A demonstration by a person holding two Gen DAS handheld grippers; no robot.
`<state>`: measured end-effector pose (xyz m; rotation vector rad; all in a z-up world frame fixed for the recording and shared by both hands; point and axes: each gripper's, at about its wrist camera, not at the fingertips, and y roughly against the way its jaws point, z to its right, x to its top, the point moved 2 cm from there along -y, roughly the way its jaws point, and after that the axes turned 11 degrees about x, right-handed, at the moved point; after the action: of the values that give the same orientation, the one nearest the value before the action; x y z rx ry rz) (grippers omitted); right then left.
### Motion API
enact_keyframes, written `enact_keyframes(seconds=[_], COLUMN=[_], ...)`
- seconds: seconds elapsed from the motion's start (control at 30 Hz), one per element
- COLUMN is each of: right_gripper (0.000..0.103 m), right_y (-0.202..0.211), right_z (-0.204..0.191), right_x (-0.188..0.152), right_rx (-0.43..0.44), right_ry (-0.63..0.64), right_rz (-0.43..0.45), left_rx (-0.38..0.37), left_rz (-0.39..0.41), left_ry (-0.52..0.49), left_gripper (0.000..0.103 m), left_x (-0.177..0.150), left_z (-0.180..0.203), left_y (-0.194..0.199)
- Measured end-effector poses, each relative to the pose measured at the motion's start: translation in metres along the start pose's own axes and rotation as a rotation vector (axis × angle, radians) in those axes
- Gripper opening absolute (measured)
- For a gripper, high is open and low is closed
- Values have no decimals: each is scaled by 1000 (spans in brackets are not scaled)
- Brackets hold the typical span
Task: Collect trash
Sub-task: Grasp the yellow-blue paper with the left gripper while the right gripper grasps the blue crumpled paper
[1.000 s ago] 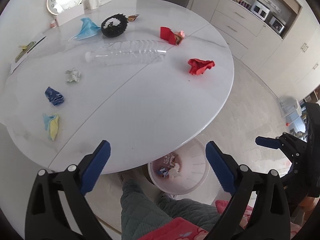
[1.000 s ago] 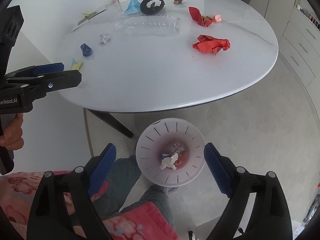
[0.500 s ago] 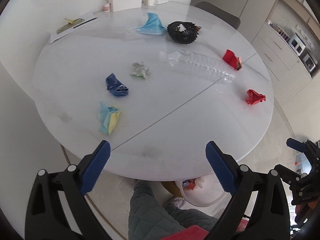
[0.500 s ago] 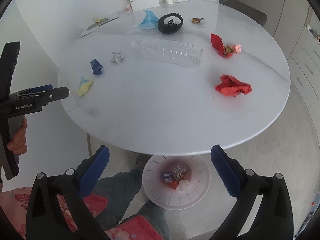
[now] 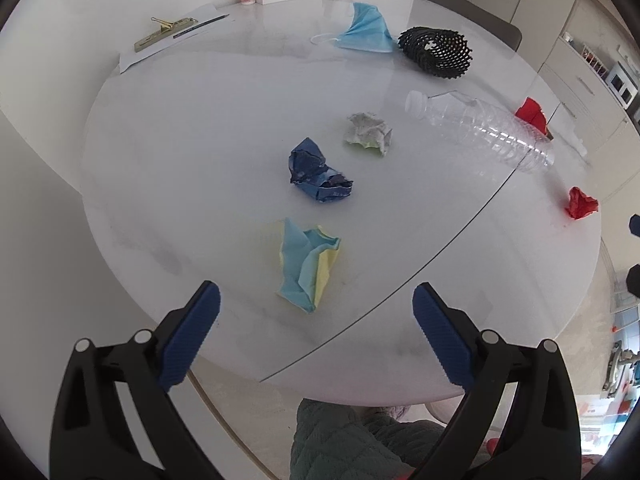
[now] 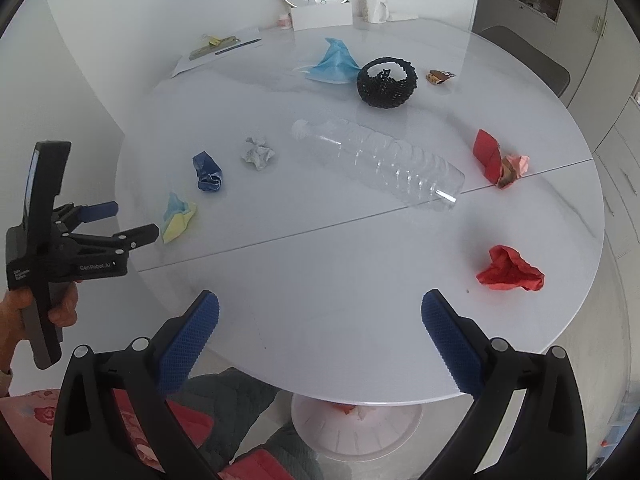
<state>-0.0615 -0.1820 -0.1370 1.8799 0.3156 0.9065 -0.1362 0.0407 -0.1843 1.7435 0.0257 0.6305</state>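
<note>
- The left gripper (image 5: 316, 334) hangs over the near edge of the round table (image 5: 200, 128), jaws spread wide with nothing between them; the blue-and-yellow paper wad (image 5: 307, 265) lies just ahead of its tips.
- The right gripper (image 6: 320, 334) is empty too; its jaws have just been opening and now stand wide.
- The trash is scattered over the table: a dark blue wrapper (image 5: 318, 172), a grey-white paper ball (image 5: 368, 134), a clear plastic bottle (image 6: 380, 162) lying on its side, and a red paper wad (image 6: 510, 270) near the right edge.
- The bin (image 6: 356, 426) stands on the floor under the near rim, already holding some scraps.
- The paper wads look feather-light and soft; they should crush under the pads, so a pinch across the bulkiest middle seems best.
- The bottle looks light, smooth and likely to roll; gripping across its ribbed body seems safer than the cap.
- The left gripper's side reads "GenRobot.AI" (image 6: 98, 267); a smaller label on it is too small to read.
</note>
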Motion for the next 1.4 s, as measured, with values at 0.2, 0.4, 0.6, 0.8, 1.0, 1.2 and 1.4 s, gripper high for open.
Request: enact_keyframes(seconds=[0.2, 0.4, 0.6, 0.8, 1.0, 1.2, 1.4], right_gripper=[101, 101, 101, 101, 101, 93, 82], right_y=[-22, -43, -62, -89, -122, -164, -202], right_z=[-10, -19, -27, -43, -57, -79, -101], right_x=[26, 49, 67, 83, 99, 109, 120], right_rx=[16, 41, 75, 126, 172, 219, 211], right_ry=[14, 20, 35, 63, 69, 68, 114], right_rz=[-16, -32, -42, -73, -107, -143, -154], left_rx=[-23, -42, -66, -103, -111, -95, -78], left_rz=[-47, -97, -99, -98, -79, -70, -72], left_ry=[-12, -20, -20, 2, 43, 90, 116], left_gripper=[81, 66, 38, 34, 34, 34, 34], left_x=[5, 7, 12, 15, 26, 31, 27], left_z=[-4, 0, -2, -8, -26, -50, -75], left_y=[-36, -63, -67, -59, -43, -31, -28])
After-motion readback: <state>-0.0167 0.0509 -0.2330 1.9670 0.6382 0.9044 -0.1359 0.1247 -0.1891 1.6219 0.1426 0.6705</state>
